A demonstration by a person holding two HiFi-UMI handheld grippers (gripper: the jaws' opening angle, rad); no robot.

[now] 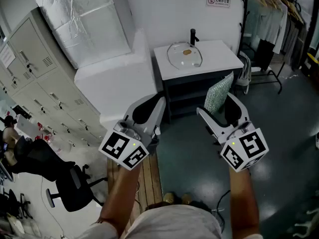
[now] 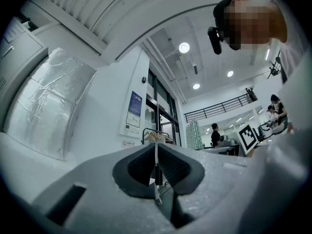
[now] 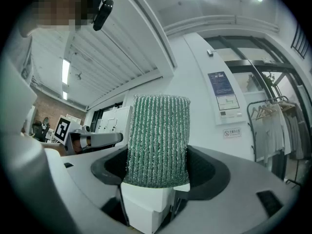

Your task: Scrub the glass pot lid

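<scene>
The left gripper's (image 2: 156, 160) jaws are pressed together with nothing between them. The right gripper (image 3: 158, 172) is clamped on a green scrub sponge (image 3: 157, 140). Ahead of both lies the glass pot lid (image 1: 184, 55). The print on the wall sign (image 1: 218, 1) is too small to read.

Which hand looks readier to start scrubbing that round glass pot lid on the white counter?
Right. The right gripper is clamped on the green ribbed scrubbing sponge, while the left gripper is shut and empty. The round glass pot lid lies on the white counter ahead, untouched by either.

Grey lockers (image 1: 35, 68) at left, black office chair (image 1: 75, 183) below, clothes rack (image 1: 271, 4) far right
</scene>
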